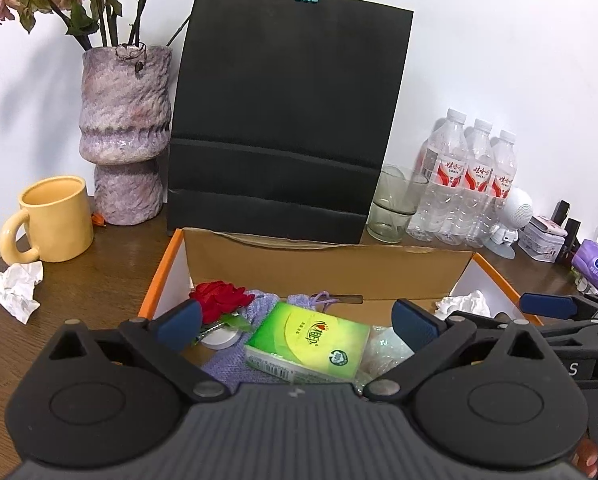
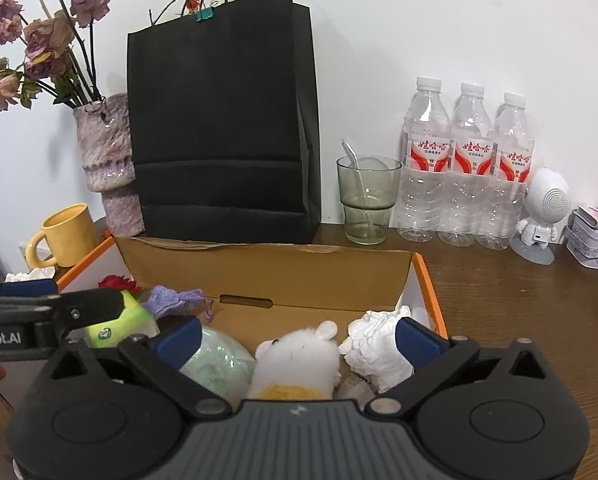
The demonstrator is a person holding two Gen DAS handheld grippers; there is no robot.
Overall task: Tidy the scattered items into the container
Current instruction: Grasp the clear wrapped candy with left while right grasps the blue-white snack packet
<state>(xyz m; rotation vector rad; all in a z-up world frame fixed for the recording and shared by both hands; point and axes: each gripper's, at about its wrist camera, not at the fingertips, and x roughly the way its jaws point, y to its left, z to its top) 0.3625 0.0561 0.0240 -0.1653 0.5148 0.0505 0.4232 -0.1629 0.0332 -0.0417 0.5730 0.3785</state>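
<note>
A cardboard box with an orange rim (image 1: 163,276) (image 2: 429,284) stands in front of me on the wooden table. It holds a red fabric rose (image 1: 219,298), a purple knit pouch (image 2: 175,300), a green tissue pack (image 1: 311,340), a white plush toy (image 2: 299,360), a pale green bag (image 2: 215,364) and crumpled tissue (image 2: 375,344). My left gripper (image 1: 297,326) is open above the tissue pack, touching nothing. My right gripper (image 2: 297,340) is open over the plush toy and holds nothing. Each gripper shows at the edge of the other's view.
Crumpled tissue (image 1: 13,286) lies on the table left of the box, near a yellow mug (image 1: 55,220). Behind stand a purple vase (image 1: 125,132), a black paper bag (image 1: 287,112), a glass (image 2: 367,200), three water bottles (image 2: 467,168), a white figurine (image 2: 545,208) and a tin (image 2: 593,244). A purple tissue pack (image 1: 597,270) lies far right.
</note>
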